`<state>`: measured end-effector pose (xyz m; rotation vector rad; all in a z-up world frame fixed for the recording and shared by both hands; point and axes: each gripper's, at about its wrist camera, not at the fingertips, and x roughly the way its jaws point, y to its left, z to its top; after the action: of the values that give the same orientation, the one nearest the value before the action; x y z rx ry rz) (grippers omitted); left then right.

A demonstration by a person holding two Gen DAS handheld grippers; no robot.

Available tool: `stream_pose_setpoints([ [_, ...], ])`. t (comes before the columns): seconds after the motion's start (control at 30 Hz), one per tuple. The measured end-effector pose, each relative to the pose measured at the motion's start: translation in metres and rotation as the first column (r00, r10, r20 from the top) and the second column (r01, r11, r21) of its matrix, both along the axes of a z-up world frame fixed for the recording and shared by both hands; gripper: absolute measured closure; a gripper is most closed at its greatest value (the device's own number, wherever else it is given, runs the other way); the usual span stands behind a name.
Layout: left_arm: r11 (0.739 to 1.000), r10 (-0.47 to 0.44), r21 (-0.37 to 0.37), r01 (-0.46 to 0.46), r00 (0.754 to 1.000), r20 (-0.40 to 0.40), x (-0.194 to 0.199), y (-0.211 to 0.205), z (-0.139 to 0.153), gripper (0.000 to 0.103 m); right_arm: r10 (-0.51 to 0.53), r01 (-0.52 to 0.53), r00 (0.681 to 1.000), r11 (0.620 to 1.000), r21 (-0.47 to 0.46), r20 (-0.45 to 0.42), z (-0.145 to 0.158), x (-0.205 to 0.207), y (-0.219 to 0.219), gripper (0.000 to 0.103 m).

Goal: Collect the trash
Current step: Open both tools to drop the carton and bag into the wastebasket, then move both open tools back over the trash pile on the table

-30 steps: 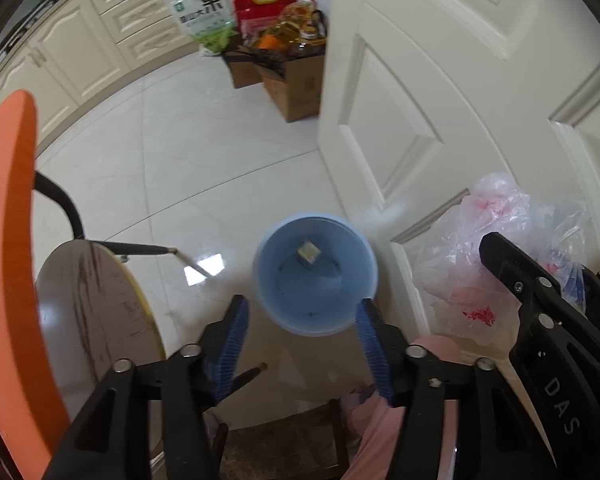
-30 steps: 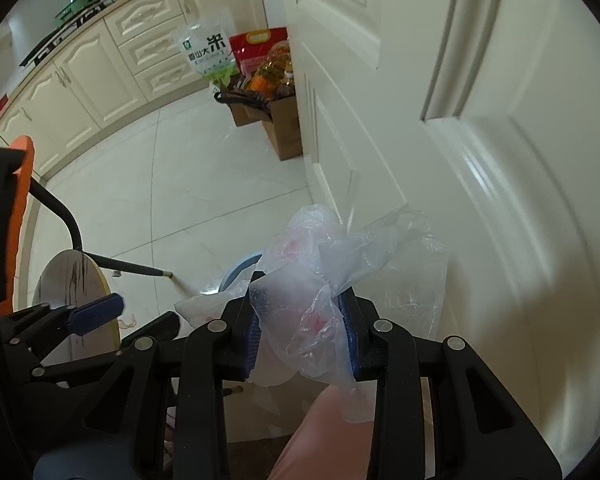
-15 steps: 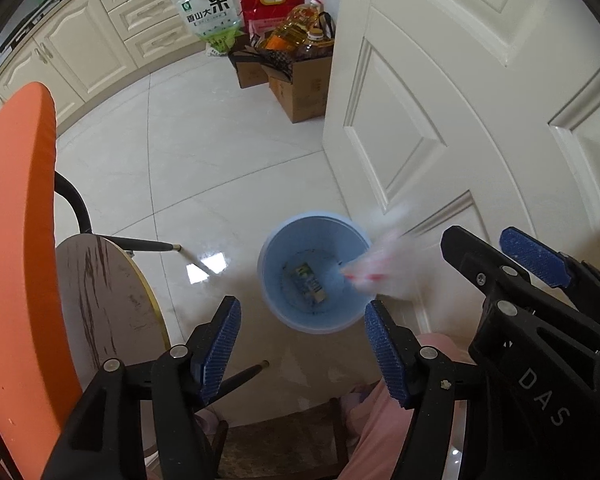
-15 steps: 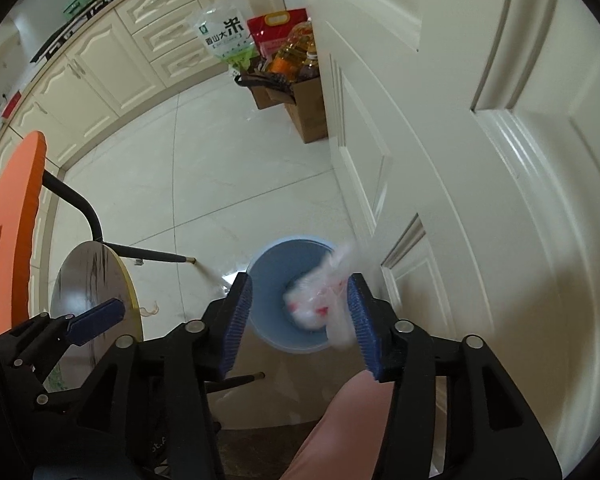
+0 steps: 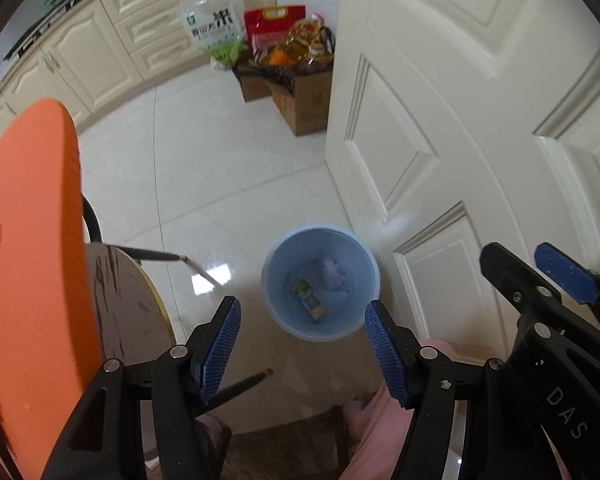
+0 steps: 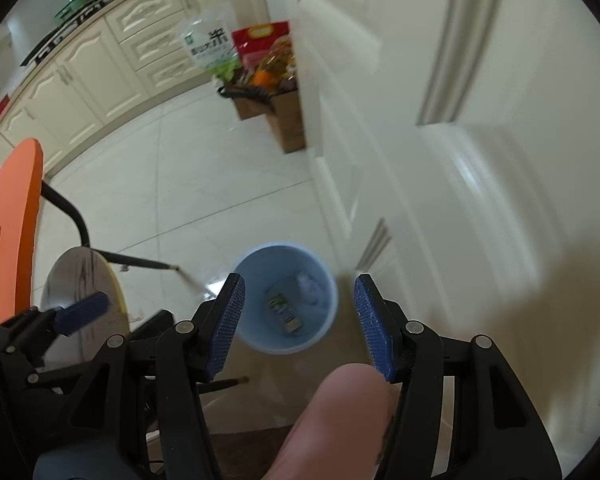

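Step in hand: drop-off into the bin looks done. Both tools hang above the blue bin (image 5: 320,284), pointing steeply down at it.

Left hand-held gripper (image 5: 304,348): jaws spread, nothing between the pads, only the bin showing through the gap. Right hand-held gripper (image 6: 296,324): jaws spread, also empty.

Trash is in the bin: a crumpled plastic bag (image 5: 334,274) on the far side of the bottom, and a small carton (image 5: 310,298) with a green and yellow label lying flat just beside it. Right view is motion-blurred, so finer detail there can't be told.

Next move, my guess: lift clear of the bin and go find the next piece of trash. None is visible on the floor (image 5: 220,168) in either view, so that calls for swinging the cameras round first.

Surroundings: glossy white tile floor; bin stands on it just beside a white panelled door (image 5: 460,120) on the right. Orange chair (image 5: 28,240) and a round stool (image 5: 128,312) near left. Cream cabinets (image 5: 112,48) far left, with a cardboard box (image 5: 300,92) of groceries and a rice bag (image 5: 212,28) in the far corner.
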<state>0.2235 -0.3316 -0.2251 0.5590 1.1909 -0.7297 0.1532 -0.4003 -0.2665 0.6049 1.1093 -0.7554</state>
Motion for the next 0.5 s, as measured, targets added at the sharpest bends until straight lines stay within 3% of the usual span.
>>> stream_pose_setpoints([
  [0.27,0.996,-0.038,-0.083,0.042,0.998,0.054,-0.039,0.027,0.039,0.042,-0.045,0.041,0.999,0.983,-0.178,-0.018,0.058,-0.02,0.028,0.042],
  [0.37,0.99,-0.022,-0.134,0.034,0.996,0.084,-0.051,0.054,0.059,0.041,-0.049,0.049,0.999,0.969,-0.243,0.006,0.082,-0.027,0.045,0.034],
  [0.5,0.983,0.028,-0.182,-0.002,0.99,0.139,-0.065,0.098,0.082,0.04,-0.04,0.045,0.999,0.942,-0.331,0.025,0.114,-0.029,0.074,0.033],
])
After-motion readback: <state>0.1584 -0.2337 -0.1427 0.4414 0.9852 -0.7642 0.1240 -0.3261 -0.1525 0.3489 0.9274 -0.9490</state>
